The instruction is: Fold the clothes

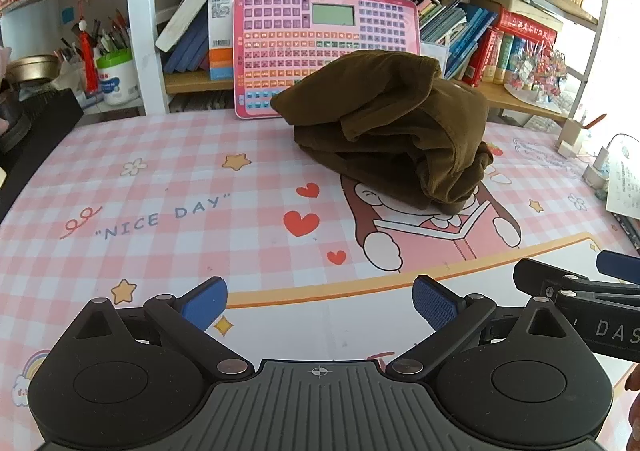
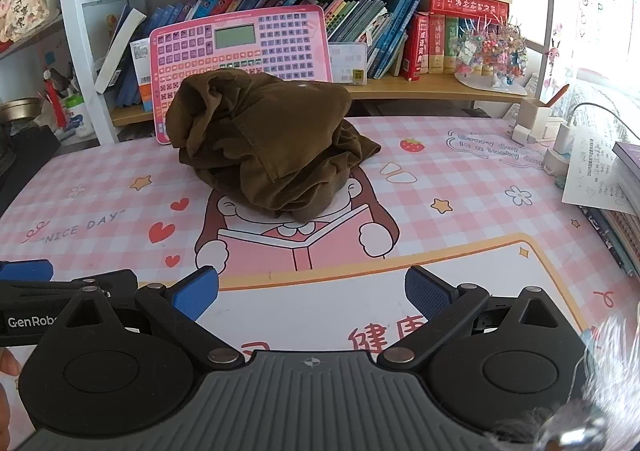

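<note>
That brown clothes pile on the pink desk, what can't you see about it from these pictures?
- The brown garment is bunched in a heap in both wrist views; its own folds hide what kind of clothing it is.
- Its underside and back: hidden by the heap itself.
- The lower keys of the pink keyboard toy: covered by the garment.
- The cartoon girl's face on the desk mat: mostly covered by the garment.

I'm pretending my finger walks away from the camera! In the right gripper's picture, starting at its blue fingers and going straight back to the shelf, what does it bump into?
Right gripper → reading girl drawing → brown clothes → pink keyboard toy → books.
</note>
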The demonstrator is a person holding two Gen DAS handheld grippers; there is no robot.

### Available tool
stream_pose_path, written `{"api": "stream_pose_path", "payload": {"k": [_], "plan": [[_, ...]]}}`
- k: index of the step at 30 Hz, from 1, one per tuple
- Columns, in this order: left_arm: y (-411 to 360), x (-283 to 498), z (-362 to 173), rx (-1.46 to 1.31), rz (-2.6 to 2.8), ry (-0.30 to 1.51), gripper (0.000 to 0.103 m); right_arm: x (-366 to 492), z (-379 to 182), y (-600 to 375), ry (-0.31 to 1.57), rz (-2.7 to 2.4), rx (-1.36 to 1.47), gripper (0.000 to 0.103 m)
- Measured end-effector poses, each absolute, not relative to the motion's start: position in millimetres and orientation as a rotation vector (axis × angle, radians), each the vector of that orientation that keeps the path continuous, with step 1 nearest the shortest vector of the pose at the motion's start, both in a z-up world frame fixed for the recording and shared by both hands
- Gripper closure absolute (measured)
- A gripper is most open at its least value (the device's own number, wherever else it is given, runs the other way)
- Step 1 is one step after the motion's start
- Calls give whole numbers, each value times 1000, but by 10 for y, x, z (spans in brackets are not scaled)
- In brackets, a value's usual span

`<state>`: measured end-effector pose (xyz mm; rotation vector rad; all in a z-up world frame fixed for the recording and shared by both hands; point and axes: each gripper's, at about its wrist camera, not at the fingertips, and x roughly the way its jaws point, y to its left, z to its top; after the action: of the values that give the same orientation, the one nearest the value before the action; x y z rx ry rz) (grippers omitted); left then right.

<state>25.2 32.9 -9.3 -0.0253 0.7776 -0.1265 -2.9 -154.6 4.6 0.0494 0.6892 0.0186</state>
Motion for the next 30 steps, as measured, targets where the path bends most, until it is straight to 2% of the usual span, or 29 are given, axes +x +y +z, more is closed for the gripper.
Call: {"api": "stream_pose_path", "payload": {"k": [15, 24, 30], "plan": [[89, 338, -165, -43, -124, 821, 3, 79, -51, -1816, 750, 73, 122, 2], [-179, 482, 0, 6, -94, 713, 3, 264, -136, -2286, 764, 153, 184, 3], [-231, 823, 91, -59, -47, 703, 3, 327, -191, -2545, 777, 231, 244, 3]]}}
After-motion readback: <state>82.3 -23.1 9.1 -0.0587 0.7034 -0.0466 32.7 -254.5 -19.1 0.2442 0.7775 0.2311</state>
